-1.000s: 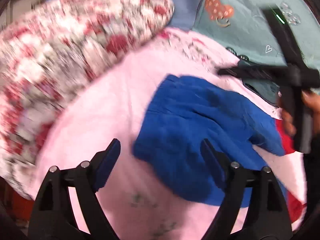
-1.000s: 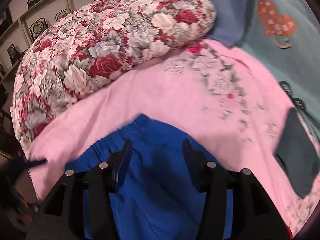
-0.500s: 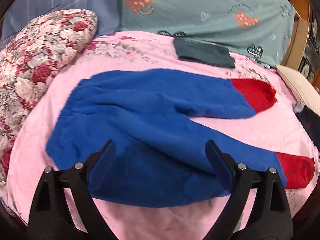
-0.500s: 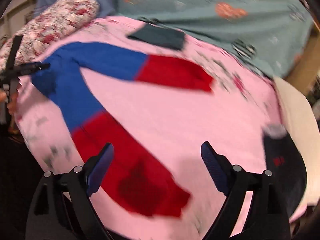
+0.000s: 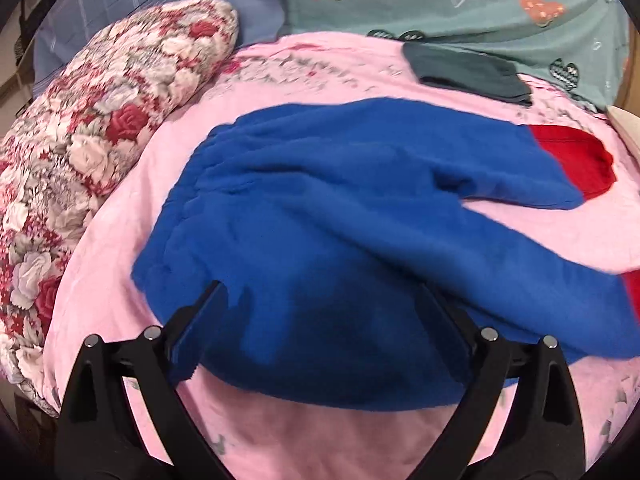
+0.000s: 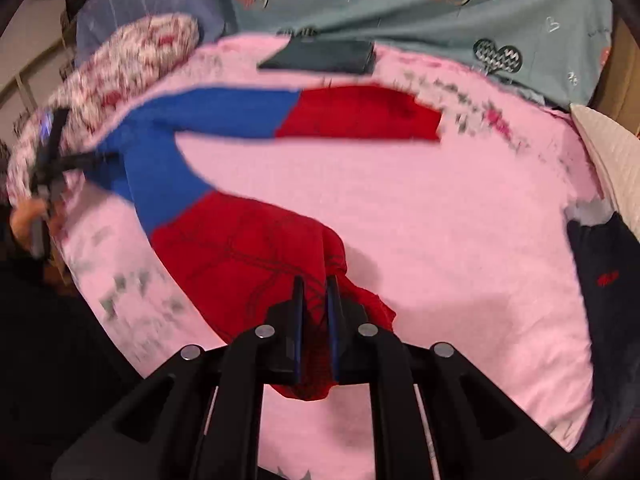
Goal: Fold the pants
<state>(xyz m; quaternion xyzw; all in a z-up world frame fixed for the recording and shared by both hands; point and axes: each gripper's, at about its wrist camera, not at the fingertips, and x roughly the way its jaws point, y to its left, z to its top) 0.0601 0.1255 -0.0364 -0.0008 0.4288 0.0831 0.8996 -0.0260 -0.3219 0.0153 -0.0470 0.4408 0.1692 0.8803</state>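
Observation:
Blue pants with red lower legs (image 5: 320, 216) lie spread on the pink bedsheet (image 5: 280, 432), waist toward the floral pillow, legs apart in a V. My left gripper (image 5: 324, 320) is open, its fingers straddling the near edge of the blue waist part. My right gripper (image 6: 316, 312) is shut on the red hem of the near leg (image 6: 256, 248), which bunches between its fingers. The far leg (image 6: 352, 114) lies flat. The left gripper also shows in the right wrist view (image 6: 52, 160) at the far left, by the waist.
A floral pillow (image 5: 100, 128) lies at the left of the bed. A folded dark grey garment (image 5: 464, 68) sits at the back. A teal heart-print cover (image 5: 460, 0) is behind it. A dark navy garment (image 6: 604, 280) and a cream pillow (image 6: 612, 160) are at the right.
My right gripper went from open above the near red leg to shut on its hem. My left gripper has moved closer to the waist of the pants and stays open.

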